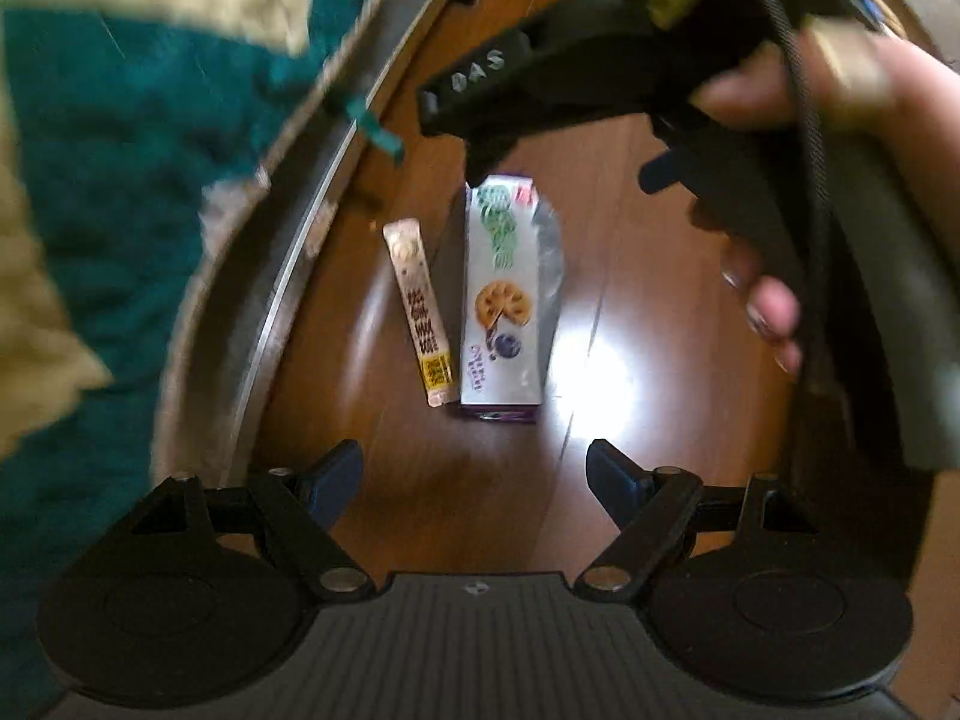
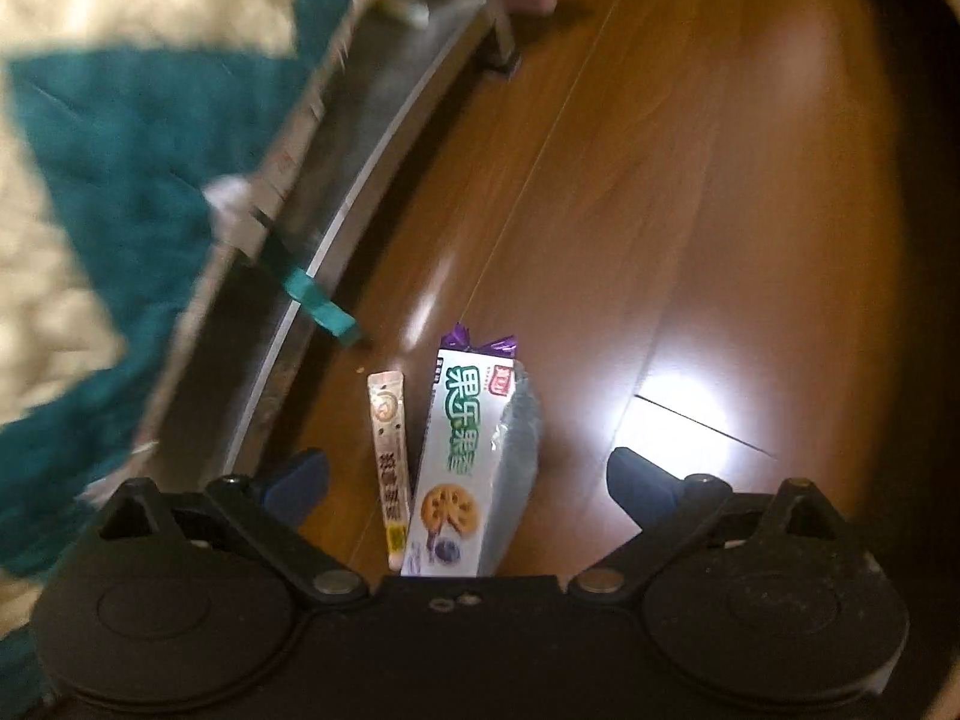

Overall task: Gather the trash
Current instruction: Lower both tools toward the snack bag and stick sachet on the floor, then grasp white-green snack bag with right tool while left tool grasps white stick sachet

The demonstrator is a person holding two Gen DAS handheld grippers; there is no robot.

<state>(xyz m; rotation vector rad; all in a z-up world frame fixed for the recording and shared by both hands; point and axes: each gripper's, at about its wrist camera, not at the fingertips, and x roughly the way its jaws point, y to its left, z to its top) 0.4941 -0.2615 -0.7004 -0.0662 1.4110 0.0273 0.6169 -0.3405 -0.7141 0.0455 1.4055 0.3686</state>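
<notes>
I was approaching: both my left gripper (image 1: 474, 468) and right gripper (image 2: 468, 474) gaped empty above the biscuit wrapper (image 2: 465, 480); next, straddle and close.

Two fisheye views, each mounted on a handheld gripper and looking steeply down along its fingers at a wooden floor (image 1: 648, 276). The left wrist view sits higher, with the biscuit packet (image 1: 507, 300) at frame centre. The right wrist view is closer, the same packet (image 2: 465, 468) at its lower centre. Both show the bed frame (image 2: 372, 138) at upper left.
</notes>
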